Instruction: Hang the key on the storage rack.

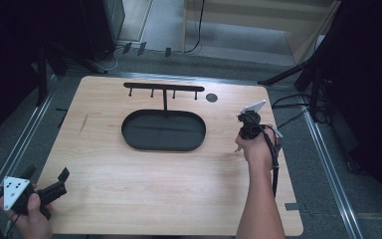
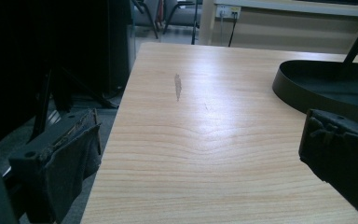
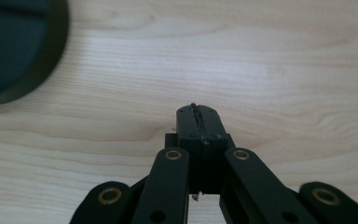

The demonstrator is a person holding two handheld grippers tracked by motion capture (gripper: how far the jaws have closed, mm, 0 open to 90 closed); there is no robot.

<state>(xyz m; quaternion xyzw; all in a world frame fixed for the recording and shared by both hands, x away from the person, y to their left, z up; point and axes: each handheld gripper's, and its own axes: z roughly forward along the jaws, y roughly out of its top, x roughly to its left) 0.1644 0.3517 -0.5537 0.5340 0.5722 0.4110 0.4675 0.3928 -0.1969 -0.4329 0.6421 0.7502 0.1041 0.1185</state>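
Black pads pressed flat together mark the right tongs (image 3: 199,122) in the right gripper view, with nothing visible between them; they point down at bare wood. In the high view the right tongs (image 1: 249,121) stand right of centre, held upright in the right hand (image 1: 255,148). The nearest thing is the dark oval tray (image 1: 129,141) with its hook stand (image 1: 164,87), which lies toward the left of the frame from these tongs, near but not touching. The tray's long axis runs left to right across the frame, so its rounded right end faces the right tongs.

The left tongs (image 1: 59,183) sit at the lower left of the high view, by the tabletop's (image 1: 129,194) near left corner, jaws spread wide and holding nothing. They are well apart from the tray, so I judge the right hand the nearer one for any reach to it.

The left gripper view shows the left tongs (image 2: 200,154) open over pale wood, with the tray wall (image 2: 298,93) at the right and a dark smudge (image 2: 178,87) on the grain. The right gripper view gives a close look at the shut pads and a curved piece of tray rim (image 3: 42,74) at upper left. The high view alone lays out the stand's crossbar and a small dark disc (image 1: 211,97) beside it.
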